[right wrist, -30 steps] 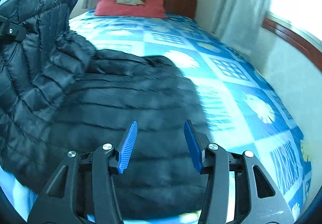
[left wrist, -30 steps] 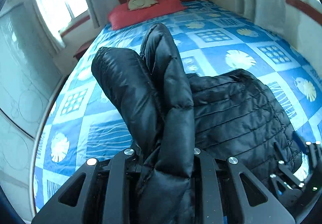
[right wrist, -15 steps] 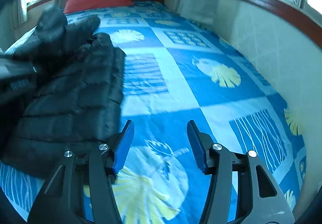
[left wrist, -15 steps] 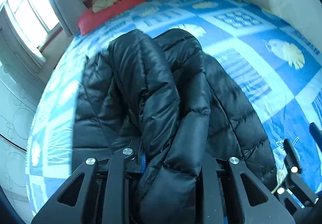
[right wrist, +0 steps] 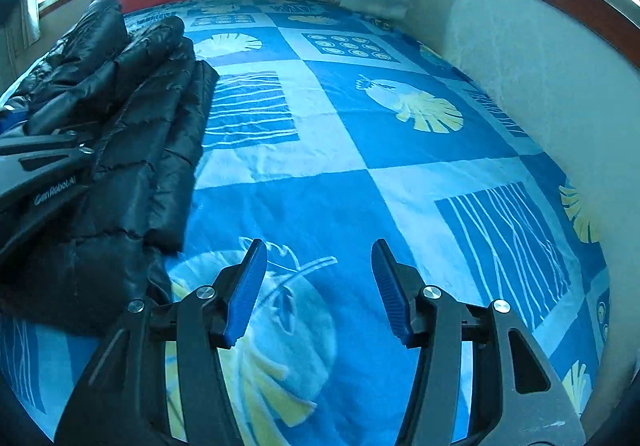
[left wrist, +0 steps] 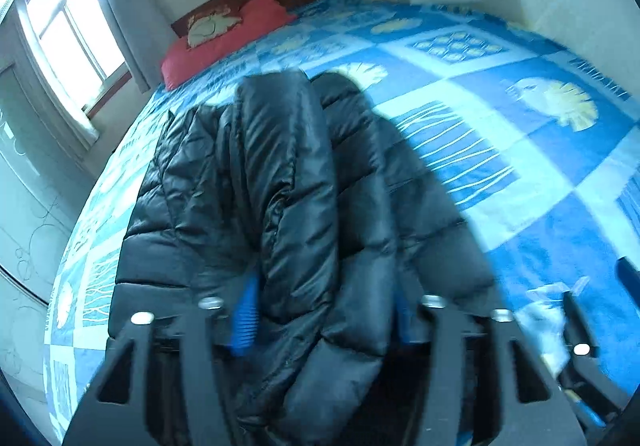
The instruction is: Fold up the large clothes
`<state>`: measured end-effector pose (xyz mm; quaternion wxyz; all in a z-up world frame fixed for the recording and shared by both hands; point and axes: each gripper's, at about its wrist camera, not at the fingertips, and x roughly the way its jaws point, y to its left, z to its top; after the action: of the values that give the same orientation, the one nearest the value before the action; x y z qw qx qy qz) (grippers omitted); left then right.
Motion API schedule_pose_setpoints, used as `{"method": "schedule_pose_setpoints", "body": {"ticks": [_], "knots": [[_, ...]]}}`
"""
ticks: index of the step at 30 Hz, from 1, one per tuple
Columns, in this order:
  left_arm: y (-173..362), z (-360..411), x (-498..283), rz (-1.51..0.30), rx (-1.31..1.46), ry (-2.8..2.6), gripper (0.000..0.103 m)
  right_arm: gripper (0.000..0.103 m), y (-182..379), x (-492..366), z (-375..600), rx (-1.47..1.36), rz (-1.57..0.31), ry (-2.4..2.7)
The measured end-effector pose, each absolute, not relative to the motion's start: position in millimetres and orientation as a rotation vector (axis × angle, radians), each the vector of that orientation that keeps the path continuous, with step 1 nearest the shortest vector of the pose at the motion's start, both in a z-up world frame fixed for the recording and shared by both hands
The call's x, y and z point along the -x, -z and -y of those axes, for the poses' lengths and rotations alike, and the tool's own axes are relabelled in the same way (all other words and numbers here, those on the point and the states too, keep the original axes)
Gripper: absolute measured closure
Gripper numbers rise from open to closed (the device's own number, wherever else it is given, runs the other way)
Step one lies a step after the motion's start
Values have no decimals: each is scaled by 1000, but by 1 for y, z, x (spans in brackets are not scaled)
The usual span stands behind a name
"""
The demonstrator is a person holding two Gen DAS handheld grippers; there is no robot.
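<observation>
Two grippers are in play, and only your left gripper [left wrist: 324, 322] has cloth in it: its jaws have just been opening, the blue pads now stand apart and the folded sleeve of the black puffer jacket [left wrist: 280, 181] lies loose between them, released rather than pinched. The jacket rests on the near left part of the blue patterned bedspread [right wrist: 360, 149], its body flat and the sleeve laid over it. Your right gripper [right wrist: 318, 290] hangs over bare bedspread just beside the jacket's right edge, jaws parted and empty. To finish this fold cleanly, draw the left gripper straight back along its fingers so the slippery quilted fabric does not drag with a pad. Judging by the bulge, the puffy sleeve may spring up; press it flat before taking the next edge.
</observation>
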<state>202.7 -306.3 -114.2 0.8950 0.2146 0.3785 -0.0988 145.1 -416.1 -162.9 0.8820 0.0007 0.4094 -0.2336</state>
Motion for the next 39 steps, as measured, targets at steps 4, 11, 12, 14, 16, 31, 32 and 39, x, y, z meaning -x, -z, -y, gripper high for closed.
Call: {"method": "schedule_pose_setpoints", "body": {"ticks": [4,11,12,14,16,31,32,39], "knots": [[86,316,-181,-778,-370,294,34,49,156,-133,429,-7,-851,527],[17,301,-152,-716,-237,453,34,49,127,-119,434,-38,-809,541],[6,292,-149,-691,-229,455,34,49,119,-120,428,-44,-793,527],[-11,271,-147,-645,-214,440,33,48,104,-123,418,-55,-767,496],[-22,242,-156,-617,-209,393,28,42,89,-131,403,-59,-735,453],[74,53,-241,-837,-89,44,28,18,88,-236,299,-102,-822,206],[79,52,-240,-842,-92,50,28,18,96,-238,301,-151,-854,173],[96,65,-238,-837,-63,139,28,82,110,-231,323,-241,-897,105]]}}
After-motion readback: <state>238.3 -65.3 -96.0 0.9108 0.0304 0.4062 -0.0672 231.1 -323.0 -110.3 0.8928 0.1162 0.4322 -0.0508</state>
